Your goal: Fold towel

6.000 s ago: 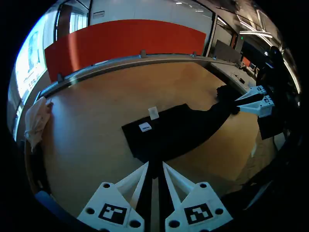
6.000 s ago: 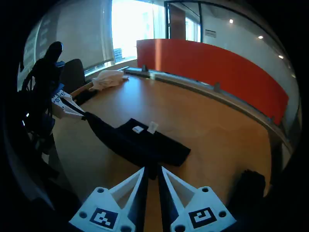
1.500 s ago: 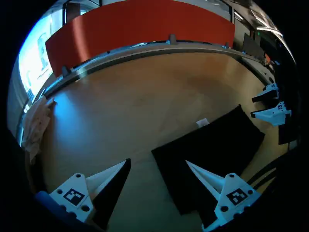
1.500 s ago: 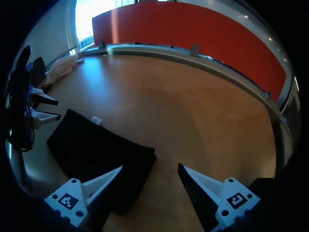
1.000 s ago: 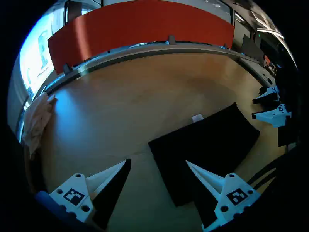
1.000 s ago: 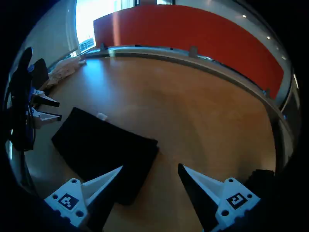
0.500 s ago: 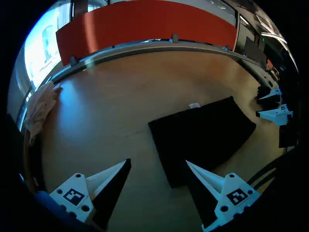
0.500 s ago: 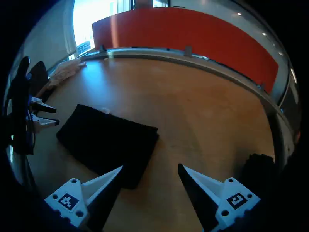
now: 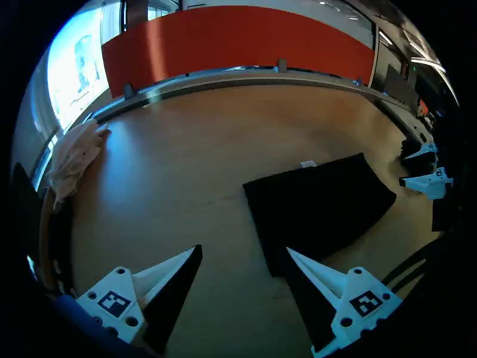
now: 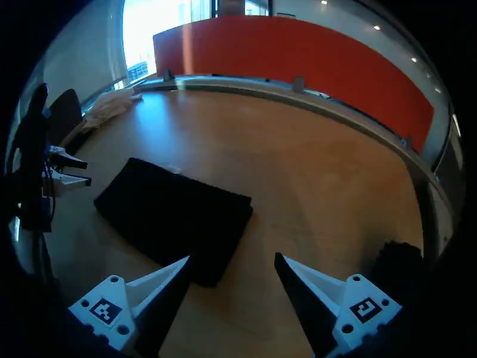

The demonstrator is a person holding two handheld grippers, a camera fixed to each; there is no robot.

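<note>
1. Saw the left gripper (image 9: 244,249) wide open in the left gripper view, fingers far apart, holding nothing.
2. Found the black towel (image 9: 319,206) lying flat on the wooden table (image 9: 179,167), folded into a neat block, a bit ahead of that gripper and off to its right side.
3. Saw the towel's near corner just by the tip of the gripper's right finger, not pinched; could not tell if touching.
4. Spotted a small white tag (image 9: 308,163) at the towel's far edge.
5. Saw the right gripper (image 10: 232,256) wide open as well in the right gripper view, with nothing between its fingers.
6. Found the towel (image 10: 173,215) there ahead and off to the left, its near corner close by the tip of the left finger; could not tell if touching.
7. Spotted the right gripper (image 9: 403,168) farther off in the left gripper view, just past the towel's right end, fingers apart and off the cloth.
8. Spotted the left gripper (image 10: 88,173) farther off in the right gripper view, near the towel's left end, fingers apart and off the cloth.
9. Saw a pale cloth heap (image 9: 74,155) well apart from the towel, at the table's far left edge.
10. Saw a long red wall (image 9: 238,42) behind the table's far rim, and a bright window (image 10: 155,36) beside it.
</note>
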